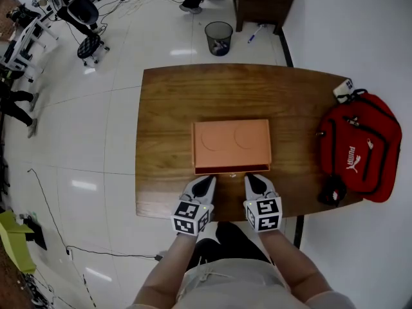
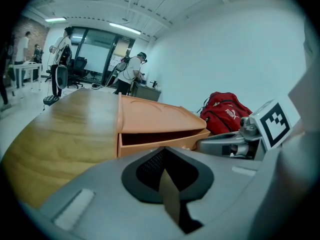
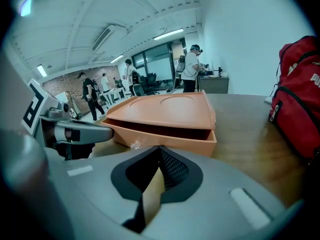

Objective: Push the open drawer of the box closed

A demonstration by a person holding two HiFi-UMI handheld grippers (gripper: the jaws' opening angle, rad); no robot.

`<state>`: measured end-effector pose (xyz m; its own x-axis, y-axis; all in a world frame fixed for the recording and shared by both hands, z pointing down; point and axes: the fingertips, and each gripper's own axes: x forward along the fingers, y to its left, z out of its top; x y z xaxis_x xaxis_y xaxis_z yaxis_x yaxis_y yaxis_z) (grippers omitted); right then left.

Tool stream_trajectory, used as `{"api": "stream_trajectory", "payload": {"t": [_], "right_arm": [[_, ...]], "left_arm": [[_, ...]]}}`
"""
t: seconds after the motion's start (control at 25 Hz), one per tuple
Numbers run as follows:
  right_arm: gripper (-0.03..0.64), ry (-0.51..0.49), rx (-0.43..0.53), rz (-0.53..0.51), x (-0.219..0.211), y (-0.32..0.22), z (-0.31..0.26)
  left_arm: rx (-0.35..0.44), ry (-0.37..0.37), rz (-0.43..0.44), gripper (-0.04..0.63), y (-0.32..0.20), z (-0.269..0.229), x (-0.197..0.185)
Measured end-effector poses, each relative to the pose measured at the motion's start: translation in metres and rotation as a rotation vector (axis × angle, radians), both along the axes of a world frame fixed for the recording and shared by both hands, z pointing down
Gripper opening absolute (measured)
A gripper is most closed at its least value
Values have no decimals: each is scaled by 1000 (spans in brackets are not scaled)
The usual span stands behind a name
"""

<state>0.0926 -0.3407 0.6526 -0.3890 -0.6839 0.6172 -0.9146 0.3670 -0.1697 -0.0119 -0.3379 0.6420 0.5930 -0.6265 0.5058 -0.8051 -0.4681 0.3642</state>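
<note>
An orange box [image 1: 232,143] lies in the middle of the wooden table [image 1: 167,108]. Its drawer [image 1: 232,170] sticks out a little on the side facing me, with a dark gap under the lid [image 2: 160,136] [image 3: 165,129]. My left gripper [image 1: 205,180] points at the left half of the drawer front, its tip just short of it. My right gripper [image 1: 254,179] points at the right half in the same way. Both look shut with nothing held; in the gripper views the fingers meet at a point [image 2: 162,151] [image 3: 159,149].
A red backpack [image 1: 360,147] lies on the table's right end, with a small dark pouch [image 1: 331,190] by it. A waste bin [image 1: 219,37] stands on the floor beyond the table. People and office chairs are far off in the room.
</note>
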Motion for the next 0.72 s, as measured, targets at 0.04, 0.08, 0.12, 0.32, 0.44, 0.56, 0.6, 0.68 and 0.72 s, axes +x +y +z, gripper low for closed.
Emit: {"api": "stream_trajectory", "payload": {"t": [0.04, 0.08, 0.12, 0.32, 0.44, 0.56, 0.6, 0.68, 0.72], "right_arm": [[6, 0, 1, 1, 1, -4, 0], [6, -1, 0, 2, 1, -7, 1], [6, -2, -1, 4, 1, -10, 2], [6, -11, 3, 17, 1, -16, 2], [6, -35, 18, 34, 1, -18, 1], [6, -77, 62, 55, 5, -18, -9], [6, -84, 77, 57, 6, -17, -13], [6, -76, 95, 45, 10, -10, -21], [6, -68, 103, 38, 11, -4, -24]], "left_arm": [[2, 0, 1, 6, -4, 0, 1], [5, 0, 2, 6, -7, -1, 2], [8, 1, 3, 6, -10, -1, 3], [16, 6, 13, 6, -16, -1, 5], [27, -1, 21, 6, -18, -2, 5], [48, 0, 18, 6, -18, -7, 2], [59, 2, 16, 6, -17, -11, 1], [76, 4, 13, 6, -10, -20, -2], [82, 5, 11, 6, -4, -24, -3]]}}
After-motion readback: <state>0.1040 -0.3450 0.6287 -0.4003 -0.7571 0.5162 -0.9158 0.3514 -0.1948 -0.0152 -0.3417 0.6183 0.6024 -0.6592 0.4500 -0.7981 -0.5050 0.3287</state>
